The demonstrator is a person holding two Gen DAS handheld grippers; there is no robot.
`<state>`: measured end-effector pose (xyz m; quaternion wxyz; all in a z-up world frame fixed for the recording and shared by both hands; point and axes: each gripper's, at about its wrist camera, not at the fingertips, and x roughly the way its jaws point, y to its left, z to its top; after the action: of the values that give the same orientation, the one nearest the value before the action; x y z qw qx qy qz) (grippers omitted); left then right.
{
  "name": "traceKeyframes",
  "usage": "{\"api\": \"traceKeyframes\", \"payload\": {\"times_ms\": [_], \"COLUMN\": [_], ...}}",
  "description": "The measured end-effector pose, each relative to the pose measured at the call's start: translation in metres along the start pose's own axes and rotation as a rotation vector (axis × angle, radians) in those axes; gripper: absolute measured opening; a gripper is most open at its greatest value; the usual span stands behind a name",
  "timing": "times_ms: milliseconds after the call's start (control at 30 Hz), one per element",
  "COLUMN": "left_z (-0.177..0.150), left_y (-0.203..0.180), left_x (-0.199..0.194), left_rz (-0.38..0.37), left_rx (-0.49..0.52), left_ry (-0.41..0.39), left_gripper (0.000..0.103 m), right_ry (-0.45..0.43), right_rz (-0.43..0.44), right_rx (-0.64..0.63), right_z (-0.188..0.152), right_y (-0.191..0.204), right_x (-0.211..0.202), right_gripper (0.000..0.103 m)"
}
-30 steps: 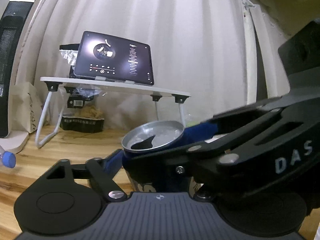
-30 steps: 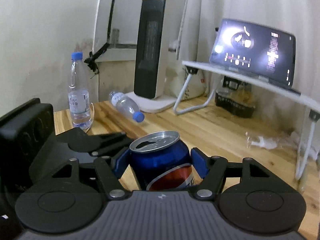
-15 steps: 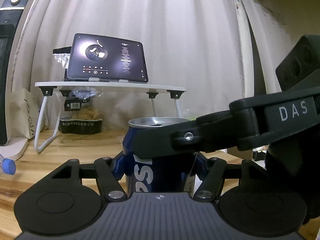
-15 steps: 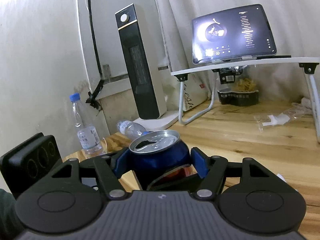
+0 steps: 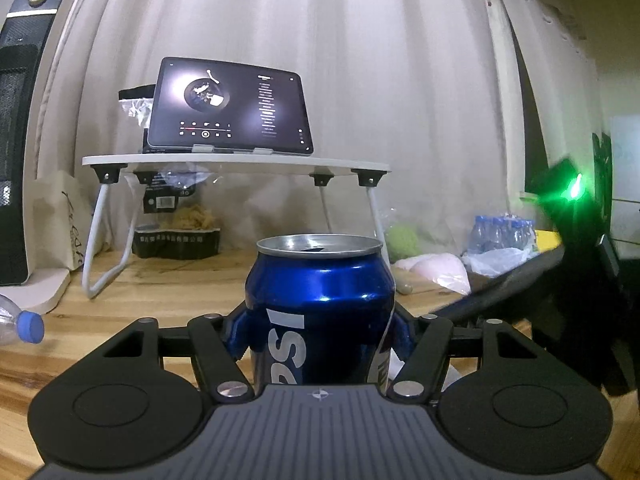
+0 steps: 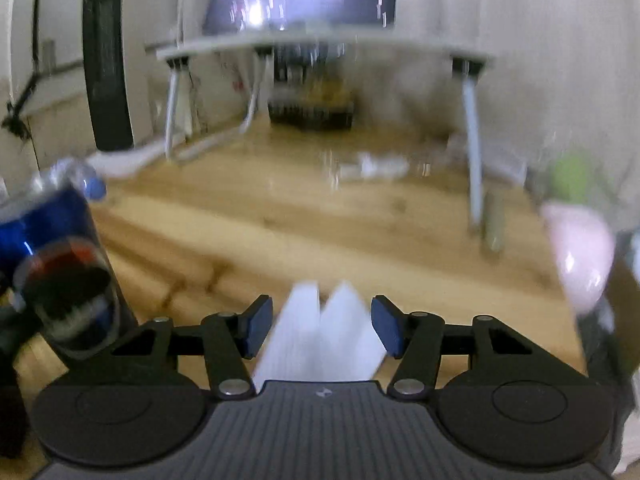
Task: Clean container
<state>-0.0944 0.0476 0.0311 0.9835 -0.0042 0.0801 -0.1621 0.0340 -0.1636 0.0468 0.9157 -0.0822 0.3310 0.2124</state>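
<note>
Broadly, the wooden floor fills the room out to a pale curtain, and on the far side stands a low white folding table carrying a lit tablet. A dark tower heater stands far left, with a fallen water bottle lying near its base.

Nearer in, the left gripper holds the blue soda can upright, its blue pads pressed against the can's lower sides, so it is pinching the can firmly. The can's top is open and level; whether it rests on the floor or hangs just above it, I cannot tell.

The right gripper is spread wide and holds nothing. Its view is smeared with motion. Between and just under its pads lies a folded white tissue on the boards. The can shows at the left edge of that view, tilted by the lens.

To my eye the step in hand is fetching that tissue to wipe the can. Doing it well means slowing the right gripper, settling low so both pads straddle the fold, and closing on the raised ridge rather than scraping flat paper. Meanwhile the left should keep the can steady and upright, lest dregs spill.
</note>
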Motion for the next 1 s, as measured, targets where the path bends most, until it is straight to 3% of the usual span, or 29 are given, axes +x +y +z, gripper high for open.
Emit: {"api": "traceKeyframes", "payload": {"times_ms": [233,367,467,500,633,833,1000], "left_z": [0.0,0.0,0.0,0.0,0.0,0.001,0.002], "left_y": [-0.001,-0.001,-0.001,-0.001,-0.001,-0.002,-0.003], "left_x": [0.0,0.001,0.001,0.001,0.002,0.008,0.014], "left_rz": [-0.002,-0.002,-0.002,-0.002,-0.007,-0.01,-0.007], "left_rx": [0.001,0.002,0.002,0.001,0.003,0.01,0.017], "left_ry": [0.006,0.006,0.005,0.004,0.004,0.035,0.071], "left_gripper": [0.067,0.067,0.067,0.067,0.067,0.067,0.067], "right_ry": [0.077,0.071,0.051,0.044,-0.004,-0.199,-0.233], "right_rz": [-0.018,-0.014,0.024,0.036,0.048,0.22,0.372], "right_rx": [0.023,0.029,0.021,0.02,0.029,0.062,-0.031], "right_z": [-0.01,-0.014,-0.016,-0.016,-0.015,0.023,0.044], "right_y": [-0.003,-0.003,-0.002,-0.002,-0.001,0.011,0.045], "right_x": [0.021,0.024,0.022,0.021,0.013,-0.048,-0.081], "right_gripper": [0.061,0.06,0.033,0.018,0.013,0.012,0.012]}}
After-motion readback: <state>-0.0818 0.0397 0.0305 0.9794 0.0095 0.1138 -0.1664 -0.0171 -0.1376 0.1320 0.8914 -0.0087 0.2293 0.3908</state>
